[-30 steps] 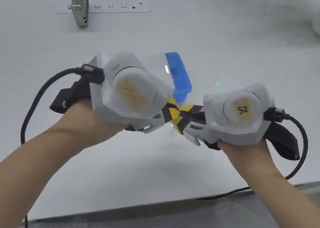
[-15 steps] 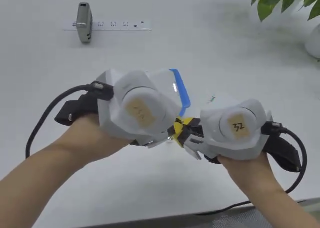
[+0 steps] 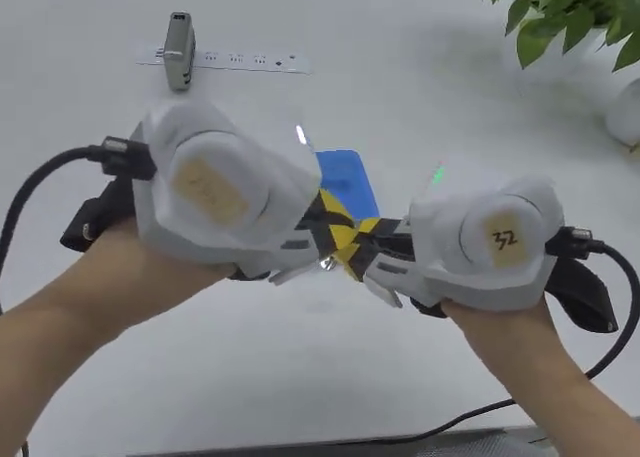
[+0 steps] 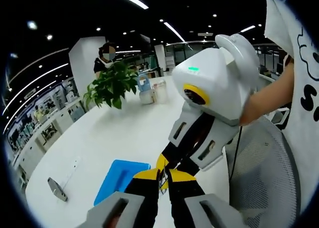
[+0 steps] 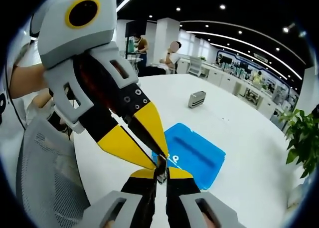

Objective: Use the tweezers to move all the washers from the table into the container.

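Note:
My left gripper (image 3: 335, 239) and right gripper (image 3: 352, 247) face each other tip to tip above the white table (image 3: 420, 87). In the right gripper view my right gripper (image 5: 160, 173) is shut on a thin metal piece, seemingly the tweezers (image 5: 161, 165), and the left gripper's yellow fingertips (image 5: 149, 125) close on the same piece from above. In the left gripper view my left gripper (image 4: 162, 177) is shut too, meeting the right gripper's fingers (image 4: 174, 155). A flat blue container (image 3: 345, 175) (image 5: 197, 158) (image 4: 118, 177) lies on the table behind the tips. I cannot make out any washers.
A white power strip (image 3: 235, 60) with a grey adapter (image 3: 179, 49) lies at the far edge. A potted plant (image 3: 560, 17) stands at the far right. Black cables (image 3: 30, 192) trail from both grippers. A mesh chair (image 4: 264, 173) is at the near side.
The head camera has shifted. The left gripper has swung left and nearer to the camera, and more of the blue container shows. The two grippers' tips have stayed together.

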